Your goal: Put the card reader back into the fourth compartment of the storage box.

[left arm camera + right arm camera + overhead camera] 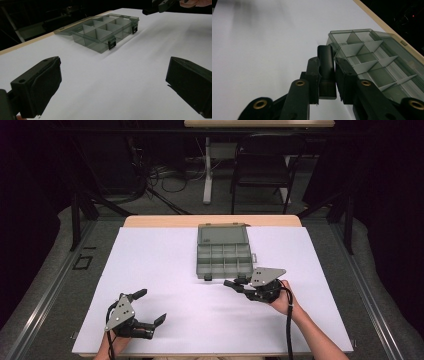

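A grey see-through compartment box (pixel 224 255) lies open on the white table, its lid (pixel 222 234) folded back and its cells bare. My right gripper (pixel 236 284) hovers at the box's near right corner, pointing left. Its jaws are shut on a small black oblong piece (pixel 326 65), seen up close in the right gripper view beside the box (pixel 372 60). My left gripper (pixel 150 306) rests near the table's front left, open, nothing between its jaws (pixel 112 82). From there the box (pixel 100 32) and its two black latches (pixel 111 45) lie ahead, with the other gripper (pixel 160 5) beyond.
White sheet covers the table (pixel 165 265), with a wooden edge at the back. A chair (pixel 262 165) and a table leg (pixel 207 175) with cables stand on the floor behind. A person's hands come in from the bottom edge.
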